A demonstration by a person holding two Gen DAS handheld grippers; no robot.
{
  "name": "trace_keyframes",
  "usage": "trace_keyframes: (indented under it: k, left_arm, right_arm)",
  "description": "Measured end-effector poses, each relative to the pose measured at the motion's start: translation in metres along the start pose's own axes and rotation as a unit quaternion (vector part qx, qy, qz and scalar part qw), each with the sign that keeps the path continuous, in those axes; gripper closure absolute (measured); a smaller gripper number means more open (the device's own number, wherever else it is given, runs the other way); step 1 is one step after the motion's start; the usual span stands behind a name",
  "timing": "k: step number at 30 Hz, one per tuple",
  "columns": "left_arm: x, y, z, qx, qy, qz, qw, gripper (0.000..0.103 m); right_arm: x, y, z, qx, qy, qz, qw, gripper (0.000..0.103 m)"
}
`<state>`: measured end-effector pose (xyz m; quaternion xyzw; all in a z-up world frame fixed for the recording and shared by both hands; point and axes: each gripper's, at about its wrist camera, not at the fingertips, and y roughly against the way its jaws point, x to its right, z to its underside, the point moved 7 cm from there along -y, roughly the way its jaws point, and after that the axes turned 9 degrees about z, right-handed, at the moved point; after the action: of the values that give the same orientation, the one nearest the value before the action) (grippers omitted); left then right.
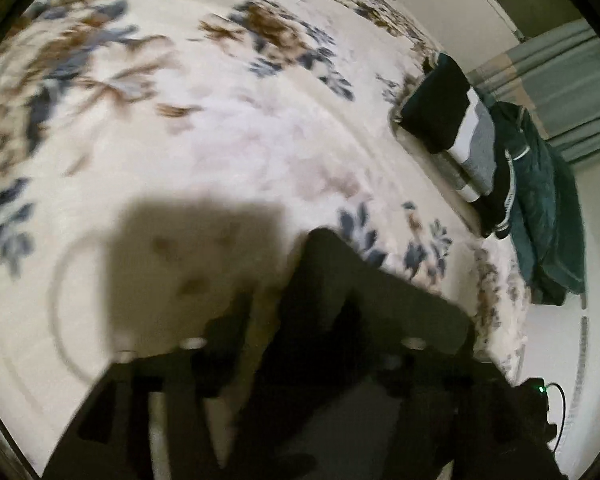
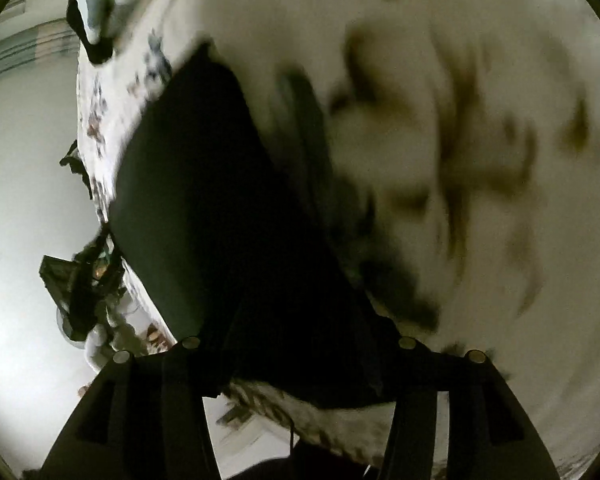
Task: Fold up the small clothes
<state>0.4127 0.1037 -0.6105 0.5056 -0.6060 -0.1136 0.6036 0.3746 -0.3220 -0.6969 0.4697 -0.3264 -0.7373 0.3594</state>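
A black garment (image 1: 340, 304) hangs between the fingers of my left gripper (image 1: 300, 344) above the floral bedspread (image 1: 220, 140); the gripper looks shut on it, though the view is blurred. In the right wrist view the same black garment (image 2: 220, 208) stretches from my right gripper (image 2: 300, 352) up across the bed. My right gripper looks shut on its near edge. The fingertips of both grippers are hidden by the dark cloth.
A stack of folded clothes (image 1: 456, 120) and a dark green jacket (image 1: 548, 208) lie at the bed's right edge. Grey curtains (image 1: 560, 80) hang behind. In the right wrist view the floor (image 2: 28, 160) and a dark cluttered object (image 2: 80, 280) lie left of the bed.
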Motion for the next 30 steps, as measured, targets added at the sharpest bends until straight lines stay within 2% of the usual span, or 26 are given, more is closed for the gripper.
trace_keyframes:
  k: [1,2,7,11,13,15,17,18,19,21,24,25,26,27,30]
  left_arm:
    - [-0.007,0.008,0.008,0.0,0.005,-0.013,0.9999,0.04]
    - [-0.011,0.011,0.013,-0.003,0.009,-0.019,0.9998,0.04]
    - [-0.034,0.029,0.057,-0.032,0.04,-0.038,0.9979,0.04]
    - [-0.038,0.028,0.073,-0.049,0.038,-0.042,0.9972,0.04]
    - [-0.034,0.023,0.07,-0.049,0.035,-0.038,0.9974,0.04]
    - [-0.024,0.018,0.06,-0.044,0.026,-0.024,0.9984,0.04]
    - [-0.015,0.007,0.046,-0.044,0.012,-0.009,0.9989,0.04]
    - [-0.012,0.003,0.04,-0.045,0.009,-0.004,0.9989,0.04]
    - [-0.008,-0.006,0.03,-0.047,0.008,0.005,0.9988,0.04]
    - [-0.001,-0.024,0.016,-0.054,0.009,0.033,0.9979,0.04]
    - [0.001,-0.057,-0.002,-0.069,0.021,0.055,0.9959,0.041]
    - [0.001,-0.06,-0.005,-0.063,0.027,0.068,0.9953,0.045]
    - [0.0,-0.06,-0.009,-0.046,0.035,0.087,0.9945,0.057]
    - [-0.001,-0.059,-0.012,-0.035,0.047,0.102,0.9931,0.083]
    - [-0.006,-0.05,-0.017,-0.017,0.068,0.121,0.9902,0.084]
  right_arm:
    - [0.001,0.001,0.006,0.032,-0.005,0.003,0.999,0.086]
    - [0.002,0.003,0.011,0.056,-0.007,0.016,0.998,0.09]
    - [0.004,0.037,0.039,0.123,-0.011,0.063,0.99,0.1]
    - [0.027,0.035,0.049,0.099,-0.023,0.087,0.991,0.1]
    - [0.03,0.025,0.049,0.089,-0.019,0.106,0.99,0.099]
    - [0.033,0.011,0.047,0.06,-0.012,0.102,0.993,0.099]
    - [0.036,0.01,0.037,0.052,-0.03,0.077,0.995,0.09]
    - [0.035,0.013,0.034,0.054,-0.031,0.062,0.996,0.082]
    - [0.032,0.018,0.027,0.063,-0.029,0.043,0.997,0.062]
    - [0.028,0.026,0.011,0.09,-0.025,0.018,0.995,0.034]
    - [0.015,0.013,-0.013,0.077,-0.011,-0.049,0.996,0.033]
    - [0.011,0.007,-0.019,0.071,-0.007,-0.063,0.995,0.033]
    - [0.007,0.001,-0.024,0.063,0.001,-0.077,0.995,0.033]
    - [0.004,-0.006,-0.028,0.056,0.01,-0.087,0.995,0.033]
    - [-0.006,-0.027,-0.036,0.024,0.03,-0.137,0.99,0.03]
